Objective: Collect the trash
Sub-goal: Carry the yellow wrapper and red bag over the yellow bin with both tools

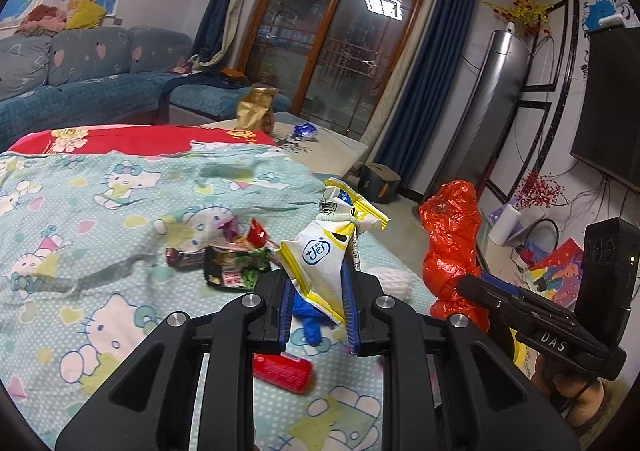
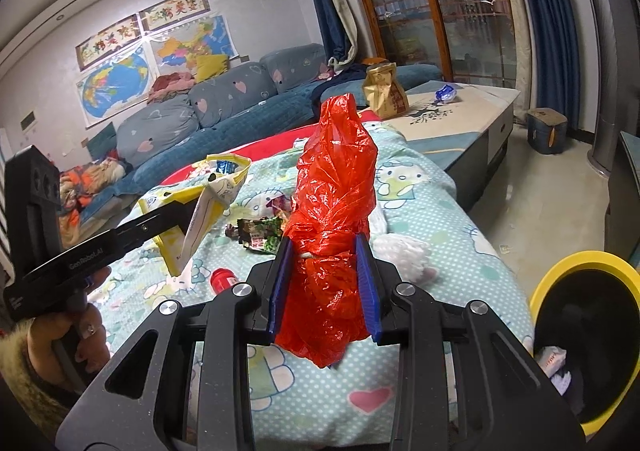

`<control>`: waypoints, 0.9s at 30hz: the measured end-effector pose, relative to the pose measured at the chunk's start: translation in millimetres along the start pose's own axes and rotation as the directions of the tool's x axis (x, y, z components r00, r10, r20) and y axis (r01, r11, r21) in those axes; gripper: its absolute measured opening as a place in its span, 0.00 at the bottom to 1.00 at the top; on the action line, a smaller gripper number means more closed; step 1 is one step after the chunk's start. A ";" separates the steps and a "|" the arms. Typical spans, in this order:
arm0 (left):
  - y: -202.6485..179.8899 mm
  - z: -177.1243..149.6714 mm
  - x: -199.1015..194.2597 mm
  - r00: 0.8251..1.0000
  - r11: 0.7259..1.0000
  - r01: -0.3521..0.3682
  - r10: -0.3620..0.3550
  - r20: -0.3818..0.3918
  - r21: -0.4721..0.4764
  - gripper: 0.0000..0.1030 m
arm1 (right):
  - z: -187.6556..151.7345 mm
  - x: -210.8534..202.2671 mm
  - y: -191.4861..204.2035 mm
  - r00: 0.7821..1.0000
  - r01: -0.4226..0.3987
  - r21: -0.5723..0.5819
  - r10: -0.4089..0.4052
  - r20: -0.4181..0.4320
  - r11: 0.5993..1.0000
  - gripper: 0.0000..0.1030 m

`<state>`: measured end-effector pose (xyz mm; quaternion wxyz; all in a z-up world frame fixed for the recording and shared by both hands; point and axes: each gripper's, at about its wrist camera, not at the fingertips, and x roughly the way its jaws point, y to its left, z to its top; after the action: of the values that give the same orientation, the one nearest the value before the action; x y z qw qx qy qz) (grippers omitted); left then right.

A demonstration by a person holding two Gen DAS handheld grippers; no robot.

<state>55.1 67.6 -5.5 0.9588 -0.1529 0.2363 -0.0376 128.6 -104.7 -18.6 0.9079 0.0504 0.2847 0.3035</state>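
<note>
My left gripper (image 1: 318,271) is shut on a white and yellow snack wrapper (image 1: 320,255) and holds it above the Hello Kitty bedsheet (image 1: 100,211). The wrapper also shows in the right wrist view (image 2: 212,203). My right gripper (image 2: 326,251) is shut on a crumpled red plastic bag (image 2: 336,187), upright above the sheet; the bag shows in the left wrist view (image 1: 452,243). Dark and green candy wrappers (image 1: 228,263) lie on the sheet, with a small red can (image 1: 282,371) and a blue scrap (image 1: 308,317) below my left gripper. A white tissue wad (image 2: 404,251) lies behind the bag.
A yellow-rimmed black bin (image 2: 580,347) stands at the bed's right edge. A low table (image 2: 460,111) beyond the bed carries a gold paper bag (image 2: 384,95) and a blue wrapper (image 2: 446,93). A blue sofa (image 1: 80,83) lines the back wall. A TV (image 1: 612,107) hangs at right.
</note>
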 end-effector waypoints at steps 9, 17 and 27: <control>-18.3 -2.9 5.6 0.999 0.999 0.034 -0.034 -0.012 0.019 0.19 | -4.9 -12.9 -11.2 0.999 0.035 0.011 -0.035 0.011 0.999 0.24; -36.9 -6.7 12.0 0.997 0.997 0.068 -0.067 -0.031 0.046 0.19 | -12.1 -26.2 -30.5 0.996 0.083 0.030 -0.083 0.013 0.996 0.24; -69.8 -13.6 20.5 0.992 0.988 0.119 -0.114 -0.051 0.098 0.19 | -19.4 -44.9 -61.9 0.987 0.157 0.059 -0.158 0.016 0.986 0.24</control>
<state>67.0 -5.5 -4.2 0.9559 -0.1171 0.2465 -0.1088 121.0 -182.5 -29.3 0.9302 0.0570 0.2869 0.2219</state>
